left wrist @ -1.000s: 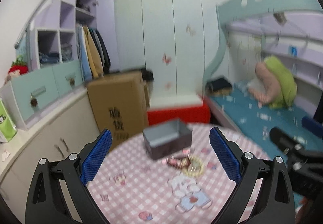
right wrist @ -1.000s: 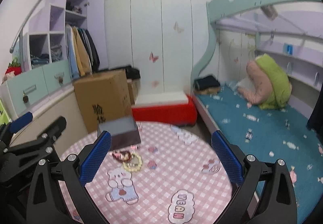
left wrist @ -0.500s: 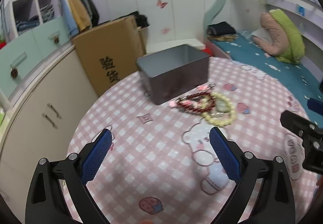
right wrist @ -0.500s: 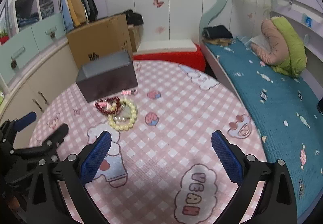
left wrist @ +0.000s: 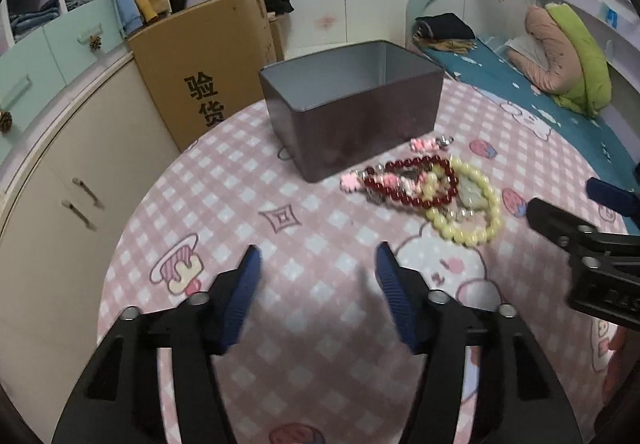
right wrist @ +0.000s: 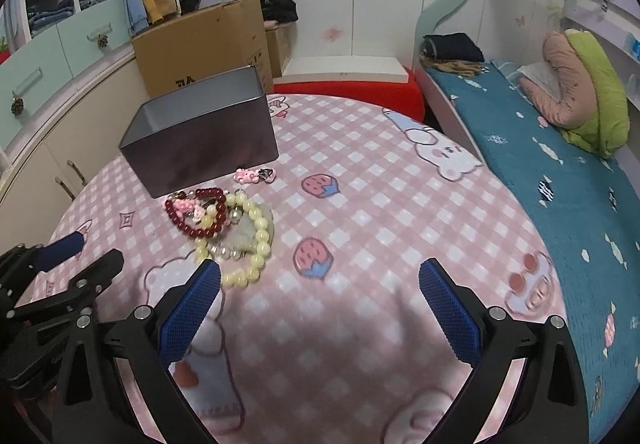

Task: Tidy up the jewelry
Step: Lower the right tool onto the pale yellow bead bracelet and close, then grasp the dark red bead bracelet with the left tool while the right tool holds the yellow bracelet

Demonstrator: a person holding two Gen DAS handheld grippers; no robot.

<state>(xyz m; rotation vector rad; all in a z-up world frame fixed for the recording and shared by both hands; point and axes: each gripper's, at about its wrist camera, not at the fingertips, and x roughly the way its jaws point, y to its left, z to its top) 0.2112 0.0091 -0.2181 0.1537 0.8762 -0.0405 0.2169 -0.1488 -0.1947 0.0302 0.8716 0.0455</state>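
Now that both grippers have dropped from room-level toward the table, the left gripper [left wrist: 318, 268] is closing on nothing, the right gripper [right wrist: 320, 286] hangs open, and the beads [left wrist: 436, 190] sit beside the tin [left wrist: 352, 112], so pickup looks next.

The left gripper [left wrist: 318, 264] is a black angular frame with two forked arms, each with cut-out slots, ending in long blue pads [left wrist: 390, 284] with a fine ribbed texture. Round silver screws sit at the joints of each arm. The right gripper [right wrist: 320, 284] has the same build: black slotted arms, silver screw heads at the pivots, and blue pads [right wrist: 448, 308] whose faces show a small grid pattern. Seen from the side, each finger is a black bar tipped in blue
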